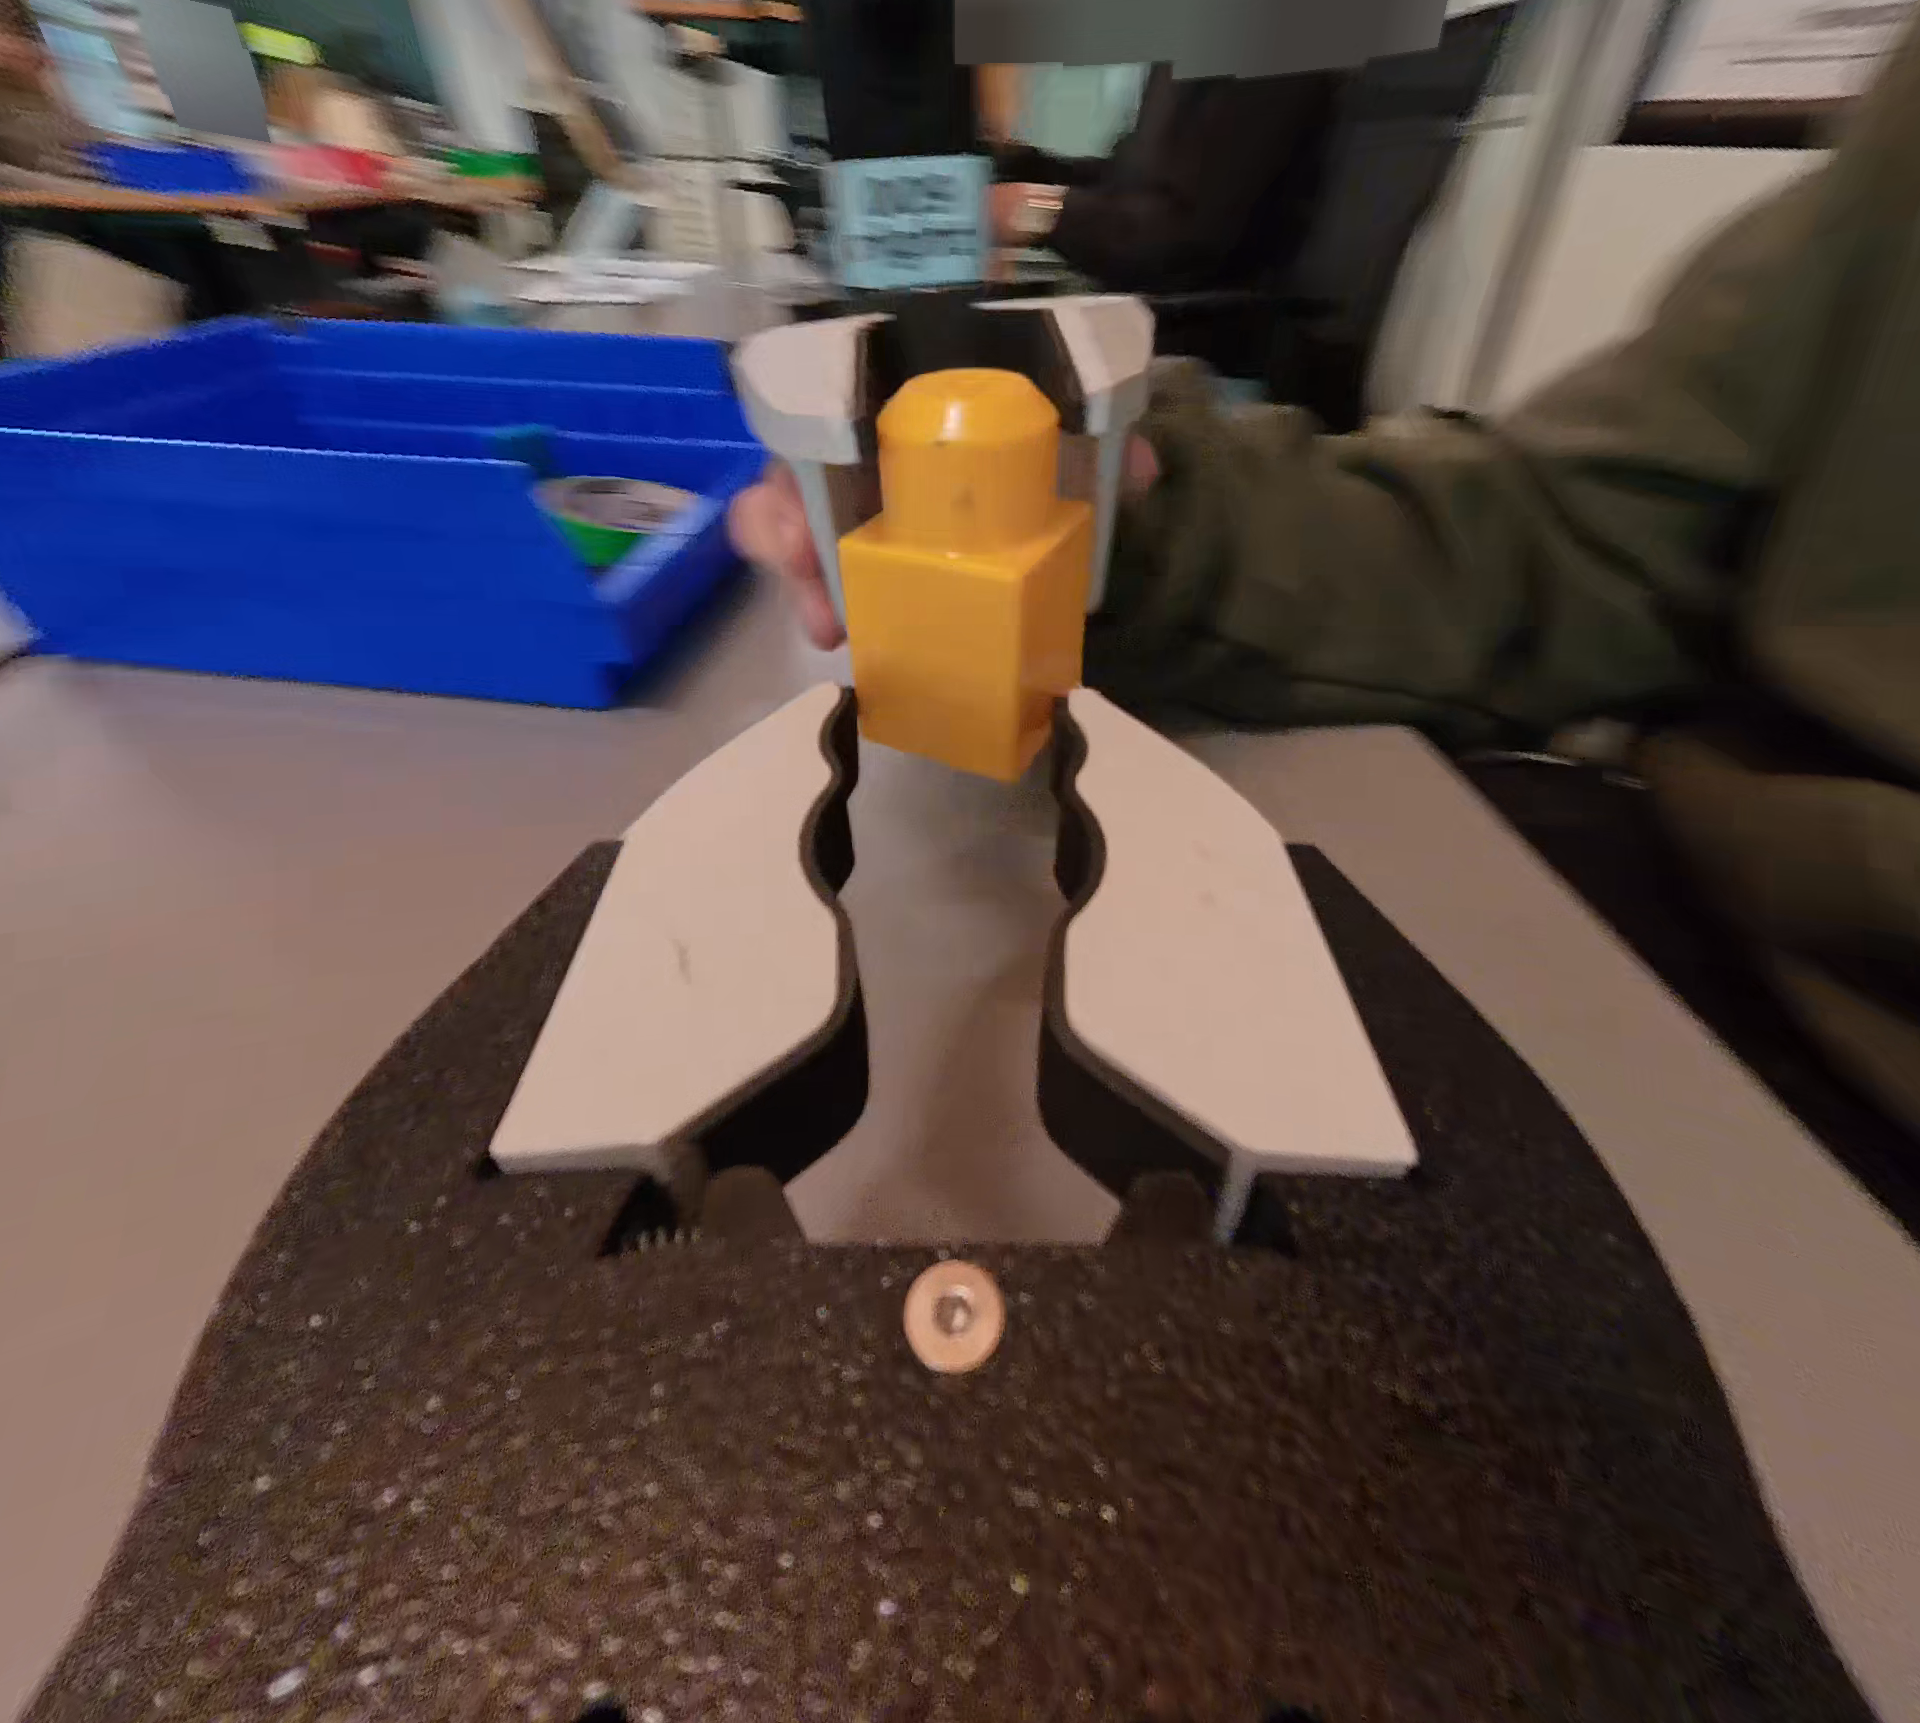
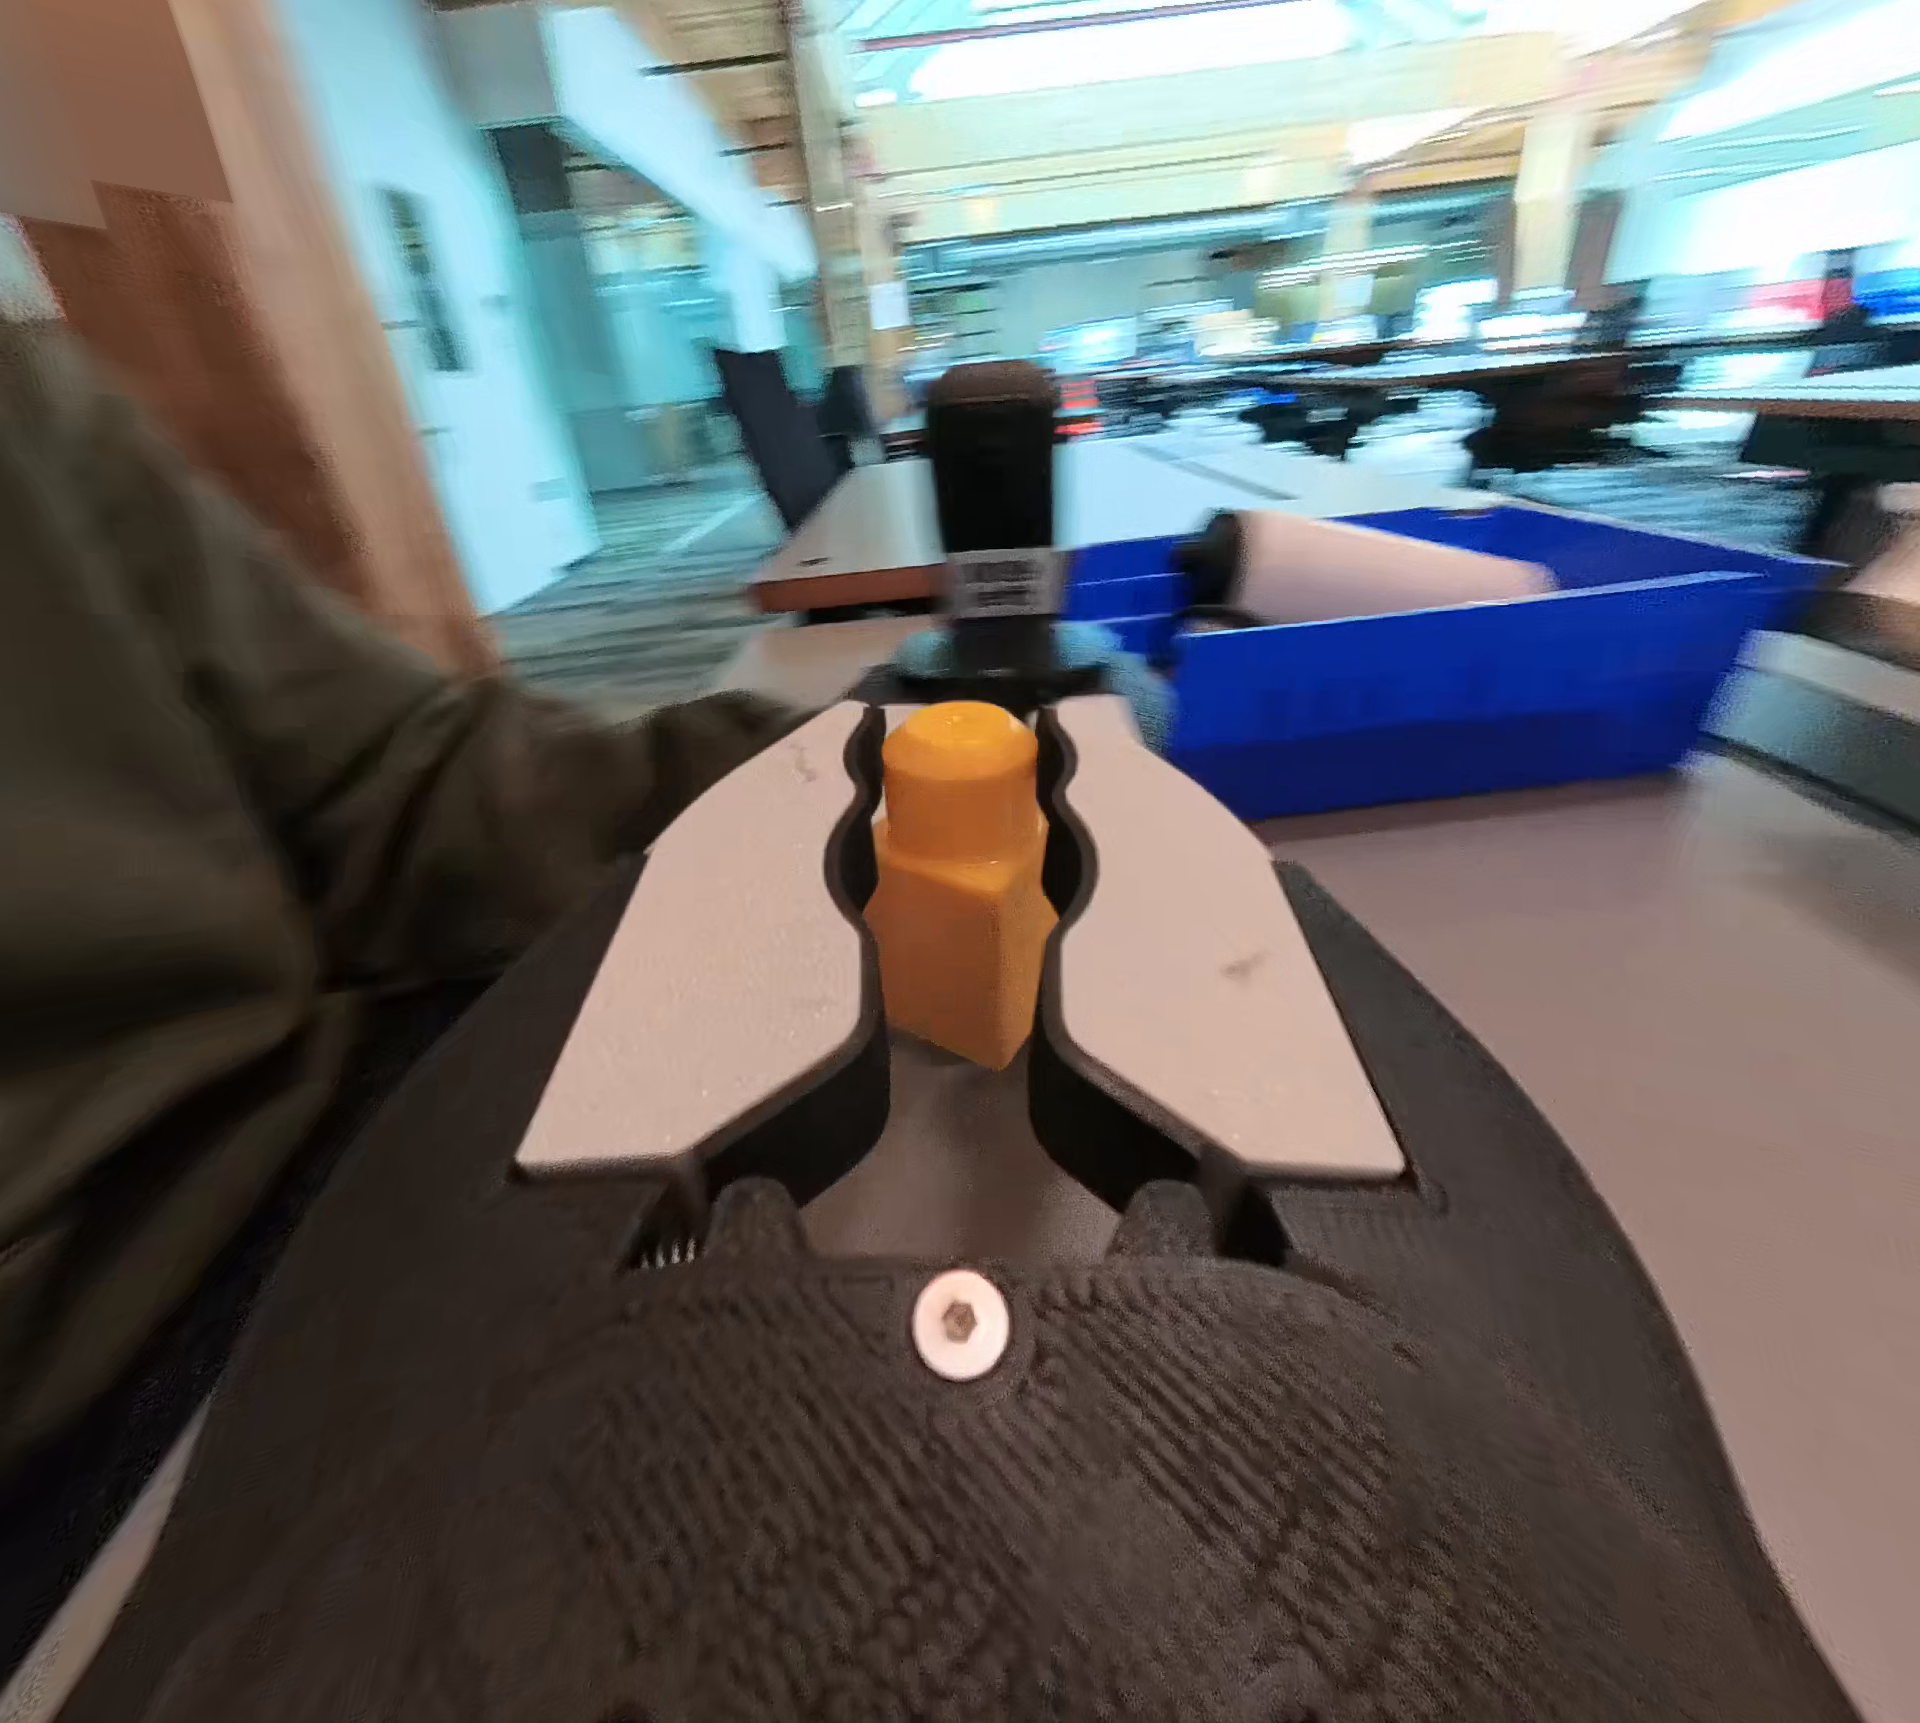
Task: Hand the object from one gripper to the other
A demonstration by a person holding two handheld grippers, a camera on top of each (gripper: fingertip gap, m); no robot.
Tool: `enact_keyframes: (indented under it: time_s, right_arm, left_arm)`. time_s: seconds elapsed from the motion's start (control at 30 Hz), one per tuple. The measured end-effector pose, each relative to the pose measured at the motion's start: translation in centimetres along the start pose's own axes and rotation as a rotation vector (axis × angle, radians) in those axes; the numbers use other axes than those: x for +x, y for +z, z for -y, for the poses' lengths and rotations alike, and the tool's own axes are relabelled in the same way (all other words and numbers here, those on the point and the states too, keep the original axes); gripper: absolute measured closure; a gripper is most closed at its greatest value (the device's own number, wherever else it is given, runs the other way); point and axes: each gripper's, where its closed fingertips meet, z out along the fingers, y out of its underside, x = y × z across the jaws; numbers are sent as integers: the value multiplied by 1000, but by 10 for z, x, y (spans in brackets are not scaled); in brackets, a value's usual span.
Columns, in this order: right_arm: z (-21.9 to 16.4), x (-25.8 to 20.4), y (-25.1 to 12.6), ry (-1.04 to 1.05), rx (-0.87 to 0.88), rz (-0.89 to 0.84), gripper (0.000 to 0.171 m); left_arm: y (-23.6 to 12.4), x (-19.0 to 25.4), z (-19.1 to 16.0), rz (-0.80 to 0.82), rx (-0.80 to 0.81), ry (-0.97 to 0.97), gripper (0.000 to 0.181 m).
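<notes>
A yellow toy block [image 1: 966,624] with a round stud on top is held above the grey table between two facing grippers. My left gripper [image 1: 956,712] pinches the block's lower corners with its fingertips. The right gripper [image 1: 956,426] faces me, its grey fingers flanking the stud and upper body. In the right wrist view the right gripper [image 2: 958,723] is shut on the block [image 2: 956,935], which sits deep between its wavy pads with the stud at the tips. The left gripper's black handle [image 2: 992,478] rises just beyond; its fingers are hidden.
A blue bin [image 1: 312,530] stands on the grey table [image 1: 208,946] to the left with a green tape roll [image 1: 613,520] inside. It also shows in the right wrist view [image 2: 1455,717], holding a white roll [image 2: 1371,572]. The person's olive sleeve [image 1: 1455,551] crosses on the right.
</notes>
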Motion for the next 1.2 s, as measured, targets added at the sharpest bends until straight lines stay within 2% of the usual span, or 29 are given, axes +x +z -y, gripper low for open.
enact_keyframes:
  time_s: [0.13,0.2,0.3,0.43,0.47,0.5,0.7,0.77,0.9,0.97,1.13,1.2]
  right_arm:
    - [5,61,-19,-18,45,-434,143]
    - [4,77,-30,5,63,-579,143]
    - [-2,82,-29,24,51,-629,143]
    - [-7,75,-18,37,37,-591,143]
    - [-8,73,-15,36,34,-579,143]
    - [-9,72,-13,37,26,-565,143]
    - [-12,65,-12,16,-4,-466,143]
    - [-6,57,-14,10,18,-389,133]
    - [0,48,-21,65,50,-272,123]
    - [3,38,-19,116,79,-185,124]
    - [1,-2,-6,135,56,57,126]
    - [-3,-10,-4,112,24,102,147]
  left_arm:
    - [-8,-46,6,364,22,114,129]
    - [-8,-59,6,506,8,162,128]
    - [-4,-72,1,667,-55,180,126]
    - [6,-74,-11,687,-112,109,122]
    - [7,-74,-12,674,-108,97,127]
    - [7,-71,-12,651,-94,91,143]
    - [5,-65,-14,513,-78,10,145]
    - [1,-61,-8,454,-28,-43,145]
    - [-3,-32,6,153,69,-164,145]
    - [-5,-13,10,13,78,-182,145]
    - [2,16,3,-168,-1,-186,145]
    - [6,19,-3,-184,-39,-192,145]
